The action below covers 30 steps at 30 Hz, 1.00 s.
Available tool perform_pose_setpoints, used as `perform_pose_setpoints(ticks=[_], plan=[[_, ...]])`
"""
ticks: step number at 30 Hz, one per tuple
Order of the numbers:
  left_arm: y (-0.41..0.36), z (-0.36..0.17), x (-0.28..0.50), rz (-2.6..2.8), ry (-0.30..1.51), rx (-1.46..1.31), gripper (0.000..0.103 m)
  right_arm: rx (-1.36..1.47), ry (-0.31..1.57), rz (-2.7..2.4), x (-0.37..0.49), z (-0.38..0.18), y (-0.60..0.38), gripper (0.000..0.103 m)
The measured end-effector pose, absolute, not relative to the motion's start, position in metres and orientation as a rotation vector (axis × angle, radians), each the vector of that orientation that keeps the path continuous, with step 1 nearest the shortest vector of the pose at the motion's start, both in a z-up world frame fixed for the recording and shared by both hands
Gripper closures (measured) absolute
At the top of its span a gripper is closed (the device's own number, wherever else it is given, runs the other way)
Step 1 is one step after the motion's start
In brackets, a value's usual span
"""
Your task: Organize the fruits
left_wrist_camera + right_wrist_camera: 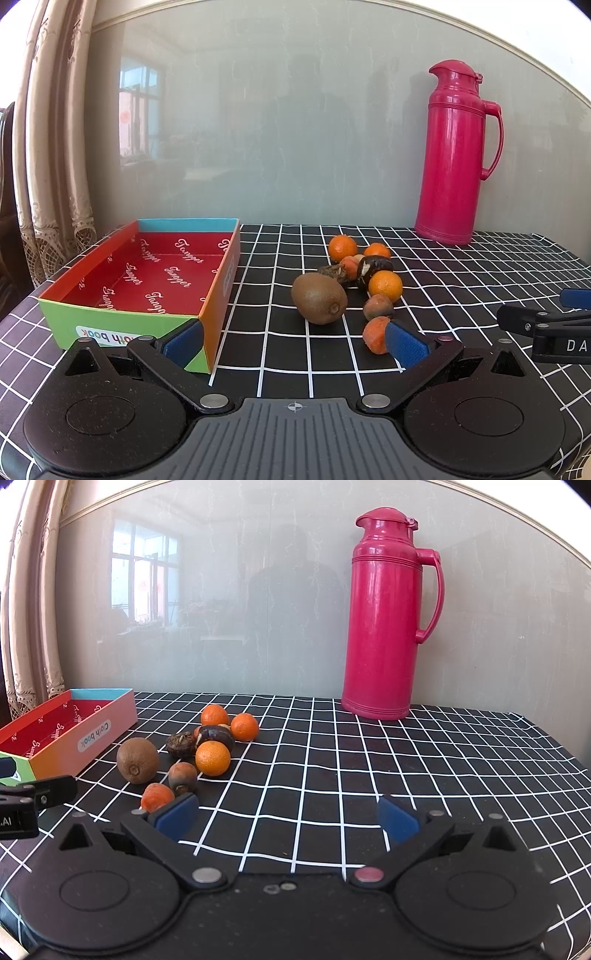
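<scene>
A pile of fruit lies on the black checked cloth: a brown kiwi [319,303] [137,760], three tangerines [385,286] [212,758], dark shrivelled fruits [373,269] [215,736] and small orange-red pieces [375,334] [157,796]. An empty colourful box [144,280] [70,729] with a red inside stands left of the pile. My left gripper [295,341] is open, hovering in front of the kiwi, with its left finger by the box corner. My right gripper [287,818] is open over bare cloth, right of the fruit.
A tall pink thermos jug [458,155] [388,616] stands at the back right against the glossy wall. A curtain [51,147] hangs at the left. The checked tablecloth [406,775] stretches to the right of the fruit.
</scene>
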State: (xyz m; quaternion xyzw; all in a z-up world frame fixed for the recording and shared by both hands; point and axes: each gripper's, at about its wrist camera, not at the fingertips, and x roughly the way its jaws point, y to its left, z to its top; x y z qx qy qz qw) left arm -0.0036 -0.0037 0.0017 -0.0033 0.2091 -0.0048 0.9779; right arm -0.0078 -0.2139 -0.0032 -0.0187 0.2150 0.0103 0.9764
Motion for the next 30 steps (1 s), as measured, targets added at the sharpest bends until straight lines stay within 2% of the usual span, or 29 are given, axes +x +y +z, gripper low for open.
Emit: perform_pose_setpoints(ticks=[23,30], plan=[[-0.003,0.001,-0.002,-0.012,0.430,-0.005,0.000,-0.036,0.433,0.020,-0.008,-0.003,-0.213,0.000],[-0.010,-0.004,0.009,-0.042,0.489,-0.018,0.000,-0.029,0.426,0.000,-0.009,-0.003,-0.217,0.000]])
